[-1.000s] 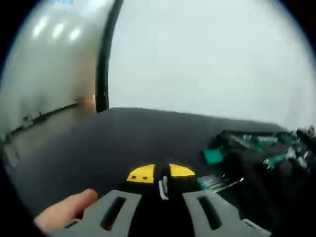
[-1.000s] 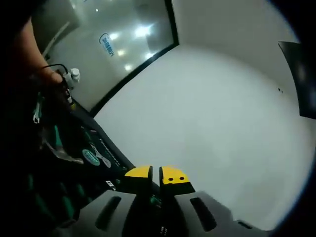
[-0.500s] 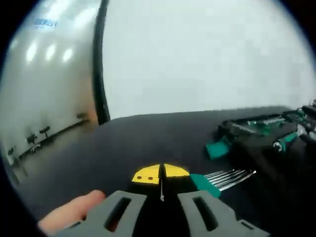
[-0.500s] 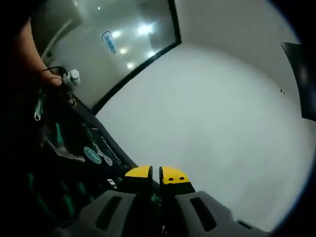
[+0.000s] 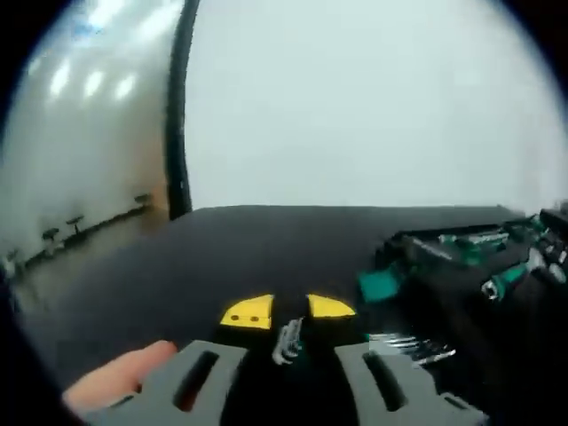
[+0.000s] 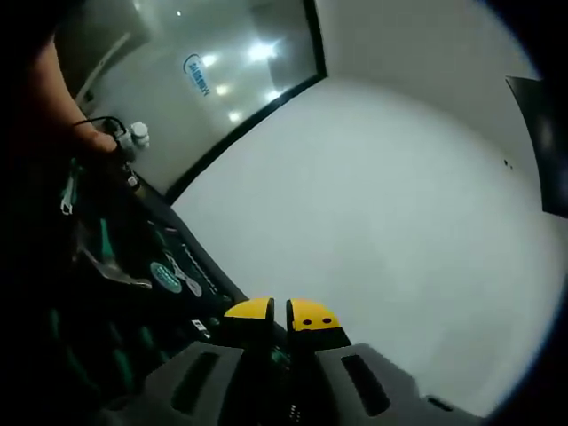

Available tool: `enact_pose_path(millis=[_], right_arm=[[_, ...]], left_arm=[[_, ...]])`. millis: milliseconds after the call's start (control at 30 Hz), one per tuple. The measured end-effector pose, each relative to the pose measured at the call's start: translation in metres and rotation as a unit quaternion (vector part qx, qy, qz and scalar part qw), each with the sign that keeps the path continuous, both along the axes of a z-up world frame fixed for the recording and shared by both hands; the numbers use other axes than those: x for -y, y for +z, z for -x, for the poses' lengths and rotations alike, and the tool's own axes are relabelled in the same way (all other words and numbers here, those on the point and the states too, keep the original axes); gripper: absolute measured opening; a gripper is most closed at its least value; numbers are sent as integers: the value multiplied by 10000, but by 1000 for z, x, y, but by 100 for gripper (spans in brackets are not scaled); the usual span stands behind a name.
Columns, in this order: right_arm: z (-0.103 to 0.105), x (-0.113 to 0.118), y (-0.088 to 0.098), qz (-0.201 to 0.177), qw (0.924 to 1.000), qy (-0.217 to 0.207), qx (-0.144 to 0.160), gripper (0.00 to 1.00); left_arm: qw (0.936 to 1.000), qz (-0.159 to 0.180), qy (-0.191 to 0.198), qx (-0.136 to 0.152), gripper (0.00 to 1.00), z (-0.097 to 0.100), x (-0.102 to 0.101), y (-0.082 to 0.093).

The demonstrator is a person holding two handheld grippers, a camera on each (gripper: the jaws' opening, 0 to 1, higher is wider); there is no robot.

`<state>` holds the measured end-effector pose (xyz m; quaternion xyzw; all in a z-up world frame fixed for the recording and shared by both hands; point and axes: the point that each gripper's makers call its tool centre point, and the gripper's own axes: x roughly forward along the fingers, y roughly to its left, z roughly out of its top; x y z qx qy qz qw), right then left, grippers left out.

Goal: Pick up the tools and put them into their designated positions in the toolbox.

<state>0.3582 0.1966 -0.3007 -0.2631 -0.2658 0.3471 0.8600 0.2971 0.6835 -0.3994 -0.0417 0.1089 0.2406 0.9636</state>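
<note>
My left gripper (image 5: 289, 312) hangs low over a black table (image 5: 266, 248), its yellow-tipped jaws a little apart. The end of a silvery tool (image 5: 288, 342) sits in the gap between them. A set of hex keys (image 5: 410, 347) lies just to the right of the jaws. Beyond it lies the open black toolbox (image 5: 470, 266) with green-handled tools in it. My right gripper (image 6: 280, 314) is shut, its yellow tips touching, at the edge of the toolbox (image 6: 133, 293). I cannot make out anything between them.
A person's finger (image 5: 115, 383) shows beside the left gripper. An arm (image 6: 62, 98) reaches over the toolbox's far end near a small white part with a cable (image 6: 135, 135). White wall (image 6: 382, 231) and a glass partition (image 6: 204, 80) stand behind.
The left gripper's jaws, touching half a second ago, now stand apart, and the hex keys sit lower and further right of them. The right gripper view is unchanged.
</note>
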Motion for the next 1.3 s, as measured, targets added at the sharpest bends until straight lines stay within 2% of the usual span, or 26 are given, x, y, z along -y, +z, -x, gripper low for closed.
enact_pose_path(millis=[33, 67, 100, 133, 167, 200, 267, 300, 367, 433, 500, 567, 600, 633, 733, 767, 800, 867, 900, 1000, 1033, 1067, 1133, 1167, 1233, 1300], right_arm=[[0, 0, 0, -1, 10000, 4, -7, 4], [0, 0, 0, 5, 10000, 12, -5, 4], [1, -1, 0, 10, 10000, 18, 4, 4], [1, -1, 0, 16, 10000, 31, 16, 4], [2, -1, 0, 17, 10000, 40, 22, 4], [2, -1, 0, 16, 10000, 52, 22, 4], [2, -1, 0, 4, 10000, 54, 9, 4], [2, -1, 0, -1, 10000, 55, 6, 4], [2, 1, 1, -26, 10000, 49, -16, 4], [1, 1, 1, -35, 10000, 49, -33, 4], [2, 1, 1, -30, 10000, 65, -34, 4], [3, 0, 1, -31, 10000, 89, -21, 4], [4, 0, 1, -28, 9999, 97, -18, 4], [4, -1, 1, -23, 9999, 106, -20, 4], [5, -1, 1, -21, 9999, 121, -14, 4], [5, -1, 1, -15, 9999, 128, -11, 4], [6, -2, 1, -7, 9999, 129, -8, 4], [6, -2, 1, 6, 9999, 139, -2, 4], [6, -3, 1, 5, 9999, 145, -1, 4], [7, -3, 0, -21, 9998, 197, -60, 4], [6, -4, -1, -50, 9996, 241, -164, 4], [5, -4, -2, -60, 9994, 250, -231, 4], [3, -2, -2, -183, 9985, 308, -411, 4], [1, 2, -1, -372, 9967, 376, -620, 4], [-3, 8, 1, -682, 9916, 482, -987, 4], [-6, 16, 4, -930, 9870, 539, -1196, 4]], left_arm=[[9999, -69, -66, -51, 28, -4, 2, -3], [9996, -180, -80, -225, 32, -6, 0, -9], [9970, -239, 107, -728, 35, -3, -10, -27], [9955, -210, 171, -903, 27, -1, -13, -34], [9984, 278, 426, -249, 14, -6, -16, -29], [9982, 344, 377, -320, 6, -5, -20, -31], [9978, 77, 305, -589, 4, -1, -20, -29], [9975, -74, 328, -622, 3, 2, -20, -28], [9977, -165, 364, -545, 3, 6, -14, -23], [9969, -428, 507, -433, 3, 16, -14, -8], [9941, -845, 561, -382, 3, 27, -10, 11], [9875, -1381, 679, -326, 3, 40, -5, 36], [9831, -1675, 685, -277, 3, 42, -12, 49], [9802, -1827, 721, -243, 3, 47, -9, 60], [9663, -2452, 788, -3, 3, 62, 7, 103], [9631, -2612, 644, 117, 3, 54, 15, 117], [9561, -2859, 604, 203, 3, 57, 25, 136], [9496, -3080, 475, 331, 3, 61, 39, 157], [9440, -3252, 361, 424, 3, 60, 52, 171], [9337, -3546, 28, 493, 3, 52, 87, 191], [9295, -3651, -121, 505, 3, 48, 100, 196], [9275, -3695, -234, 513, 3, 45, 111, 198], [9276, -3671, -456, 527, 3, 39, 132, 198], [9285, -3618, -604, 585, 3, 34, 140, 198], [9342, -3378, -874, 744, 3, 25, 166, 194], [9376, -3134, -1366, 638, 3, 11, 194, 179]])
